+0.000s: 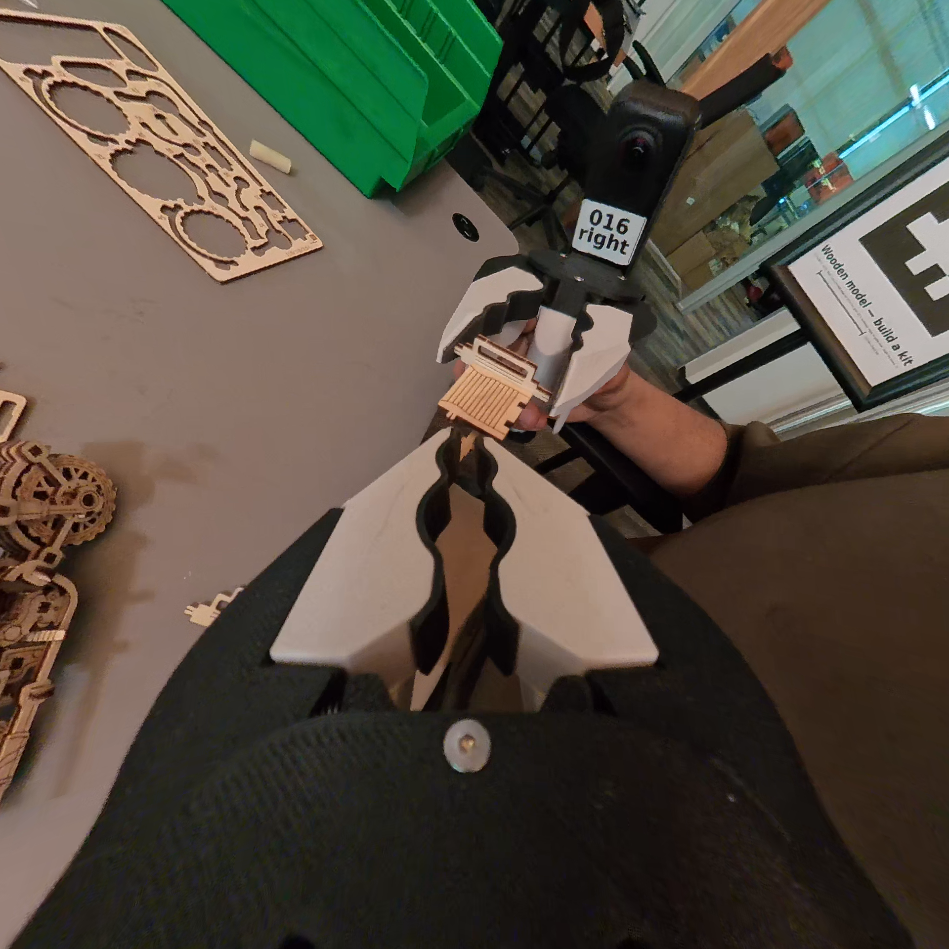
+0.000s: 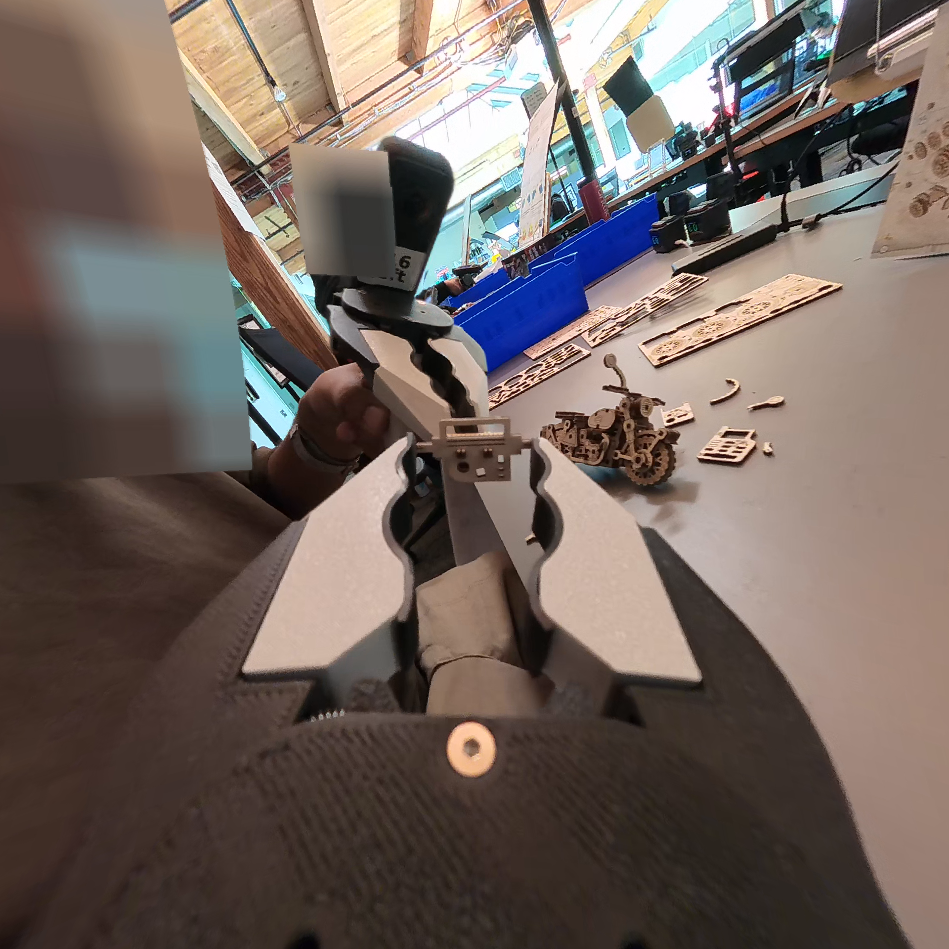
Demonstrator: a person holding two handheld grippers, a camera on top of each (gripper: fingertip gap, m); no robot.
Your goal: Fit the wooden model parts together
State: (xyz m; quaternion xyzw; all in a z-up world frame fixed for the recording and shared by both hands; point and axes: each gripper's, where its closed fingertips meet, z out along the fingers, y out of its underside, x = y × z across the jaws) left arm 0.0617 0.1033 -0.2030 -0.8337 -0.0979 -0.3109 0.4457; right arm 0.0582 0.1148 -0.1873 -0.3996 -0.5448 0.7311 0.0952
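My right gripper [image 2: 472, 454] is shut on a flat wooden panel part [image 2: 475, 452], pinching it by its two side pegs. It is held in the air off the table's front edge. In the left wrist view the panel [image 1: 488, 393] shows a ribbed face in the right gripper [image 1: 500, 385]. My left gripper [image 1: 464, 436] is shut on a small thin wooden part [image 1: 463, 445], seen edge-on, with its tips just below the panel. In the right wrist view the left gripper [image 2: 457, 416] stands right behind the panel. Whether the two parts touch is unclear.
A built wooden motorcycle [image 2: 611, 436] stands on the grey table [image 2: 770, 565], with loose small parts [image 2: 726, 445] beside it. Punched-out wooden sheets [image 1: 154, 149] lie farther back. Green bins [image 1: 359, 77] and blue bins [image 2: 539, 303] stand at the table's far edges. Left and right tips are no more than a few centimetres apart.
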